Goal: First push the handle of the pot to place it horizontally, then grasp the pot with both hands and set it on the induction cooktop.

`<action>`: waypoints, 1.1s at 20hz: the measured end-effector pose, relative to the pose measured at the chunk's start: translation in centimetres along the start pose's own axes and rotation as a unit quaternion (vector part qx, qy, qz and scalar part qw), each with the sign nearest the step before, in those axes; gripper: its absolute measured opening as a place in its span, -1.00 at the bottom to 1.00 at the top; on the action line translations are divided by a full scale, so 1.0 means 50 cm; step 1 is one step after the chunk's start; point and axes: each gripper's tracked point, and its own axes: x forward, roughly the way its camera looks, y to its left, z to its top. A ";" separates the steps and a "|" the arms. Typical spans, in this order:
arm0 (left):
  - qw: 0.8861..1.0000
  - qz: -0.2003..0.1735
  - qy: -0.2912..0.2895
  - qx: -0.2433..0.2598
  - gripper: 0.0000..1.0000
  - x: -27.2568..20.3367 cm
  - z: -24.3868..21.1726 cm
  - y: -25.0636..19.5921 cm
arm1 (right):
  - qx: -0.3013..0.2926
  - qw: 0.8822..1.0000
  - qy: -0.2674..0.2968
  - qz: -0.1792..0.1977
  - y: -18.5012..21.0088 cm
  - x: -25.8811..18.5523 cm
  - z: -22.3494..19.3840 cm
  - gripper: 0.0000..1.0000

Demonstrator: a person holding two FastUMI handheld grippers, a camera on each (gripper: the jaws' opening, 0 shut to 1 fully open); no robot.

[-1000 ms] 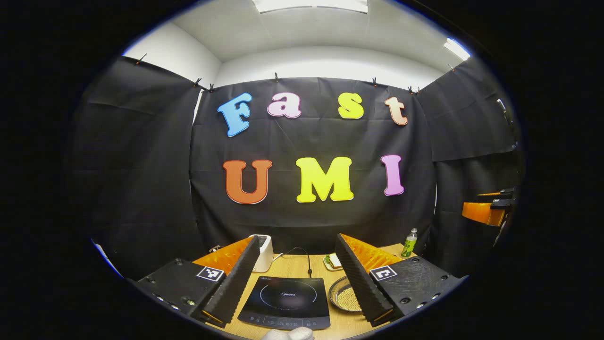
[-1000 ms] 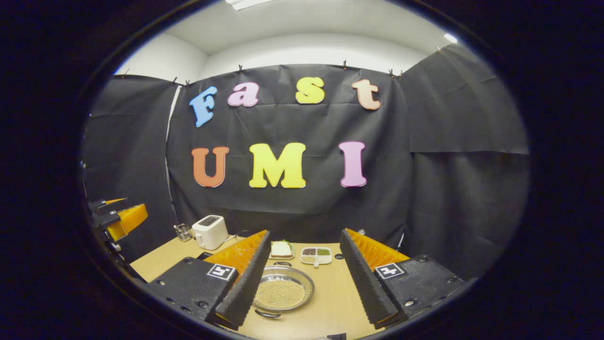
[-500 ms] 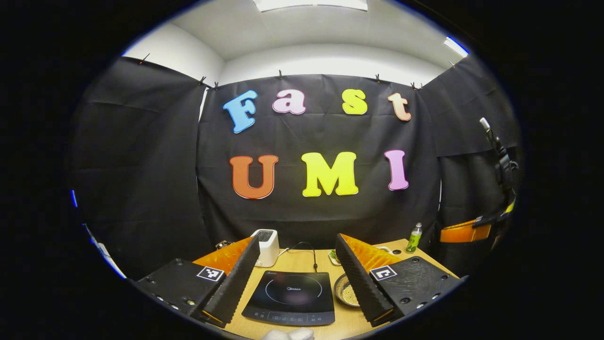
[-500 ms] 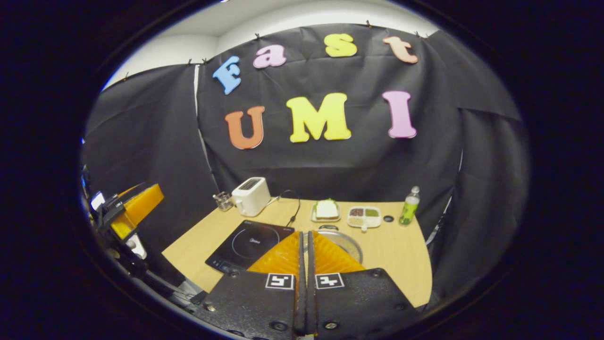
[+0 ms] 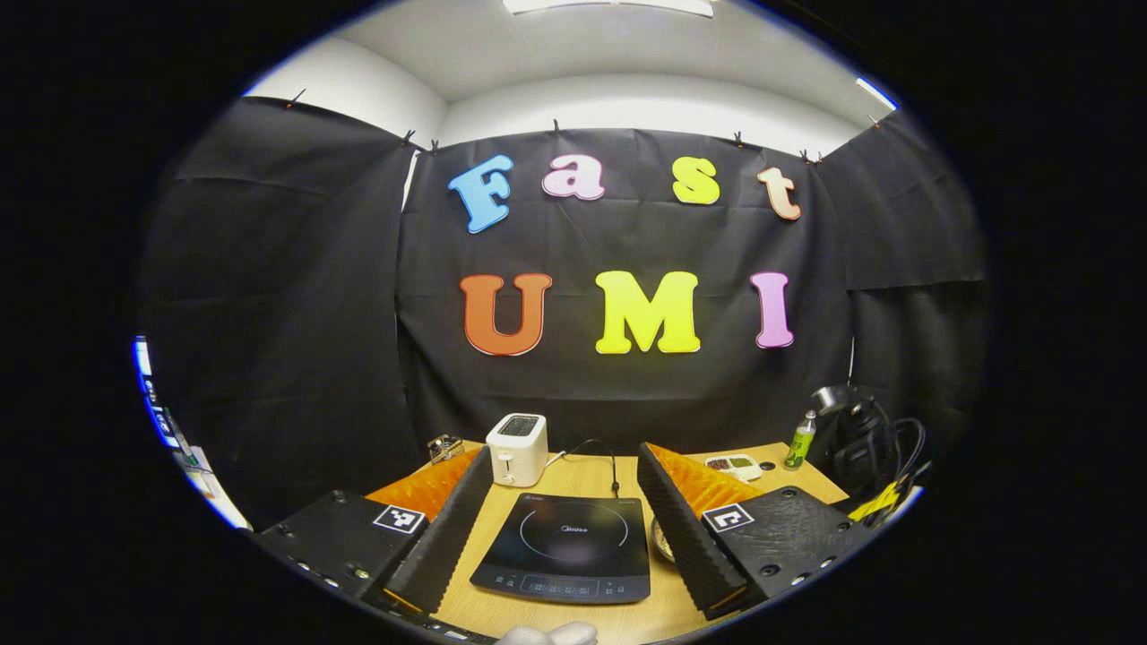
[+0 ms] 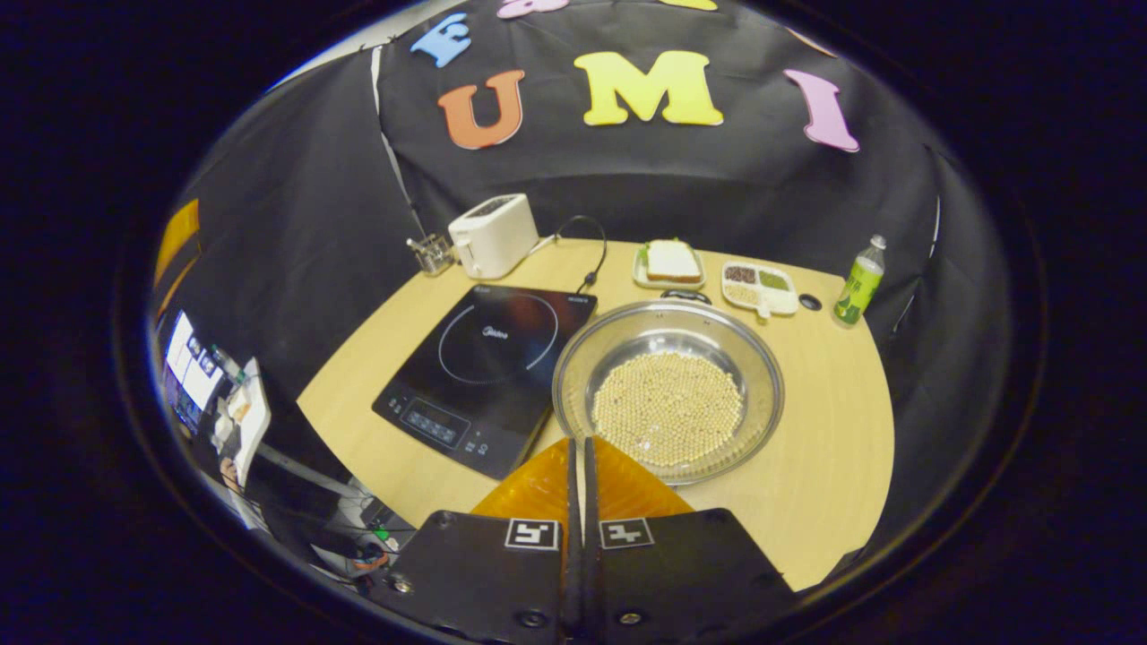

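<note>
A steel pot (image 6: pixel 668 390) holding pale beans sits on the wooden table (image 6: pixel 833 421), just right of the black induction cooktop (image 6: pixel 488 358). One dark pot handle (image 6: pixel 685 296) shows at its far rim. My right gripper (image 6: pixel 578 441) is shut with nothing between its fingers, raised above the pot's near rim and looking down on it. My left gripper (image 5: pixel 564 452) is open and empty, low at the table's near edge, with the cooktop (image 5: pixel 564 546) between its fingers. A sliver of the pot (image 5: pixel 661 542) peeks from behind its right finger.
A white toaster (image 6: pixel 491 235) with its cord and a small glass holder (image 6: pixel 433 253) stand behind the cooktop. A sandwich plate (image 6: pixel 668 262), a divided dish (image 6: pixel 760 287) and a green bottle (image 6: pixel 858 282) line the table's back. A dark device with cables (image 5: pixel 860 439) sits at the right.
My right gripper shut its fingers, rose and tilted down over the pot. The left gripper view drifted so the cooktop sits more centred and farther; its fingers stayed open.
</note>
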 end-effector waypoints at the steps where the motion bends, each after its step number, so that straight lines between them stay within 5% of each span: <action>1: 1.000 0.002 0.000 0.001 0.93 0.001 -0.004 0.006 | -0.004 1.000 0.011 0.001 0.005 0.022 -0.020 -0.93; 9: 0.999 0.030 0.025 0.001 0.93 -0.010 -0.041 0.040 | -0.012 0.995 0.095 0.000 0.023 0.139 -0.131 -0.92; 22: 0.999 0.022 0.028 0.001 0.92 -0.009 -0.048 0.010 | 0.006 0.995 0.102 -0.016 -0.040 0.151 -0.165 -0.98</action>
